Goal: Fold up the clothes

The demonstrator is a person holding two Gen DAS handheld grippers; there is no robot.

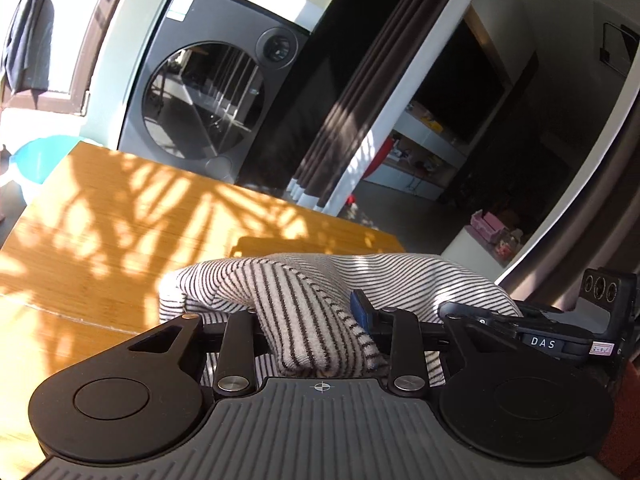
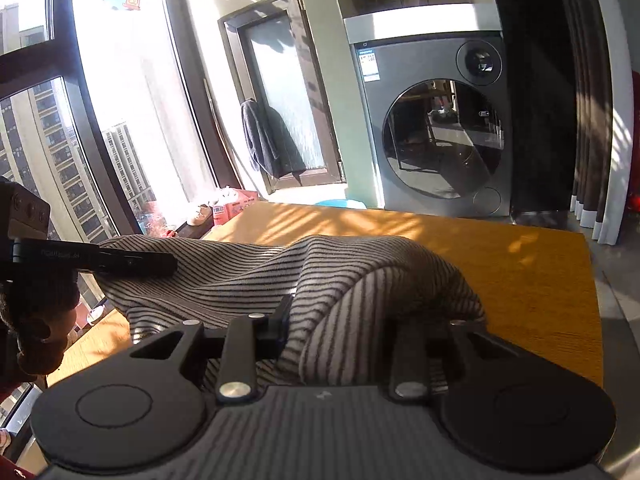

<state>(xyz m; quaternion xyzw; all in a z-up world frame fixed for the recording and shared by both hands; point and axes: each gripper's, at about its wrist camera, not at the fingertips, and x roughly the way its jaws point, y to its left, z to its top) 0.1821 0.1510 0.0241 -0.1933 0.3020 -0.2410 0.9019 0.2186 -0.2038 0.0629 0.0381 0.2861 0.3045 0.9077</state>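
Bare tabletop (image 2: 520, 280) beyond bunched striped garment (image 2: 360, 276)

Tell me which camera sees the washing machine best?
The right wrist view. There the washing machine stands upright and whole, with its round door, knob and label clear. The left wrist view shows it tilted over, and the wooden table hides its bottom edge.

We saw one garment (image 1: 304, 300): white knit with thin black stripes, bunched and raised off the wooden table (image 1: 120, 216), spanning its near edge. Fabric (image 2: 248, 276) sagged in folds, one end draped over itself above the table's near side.
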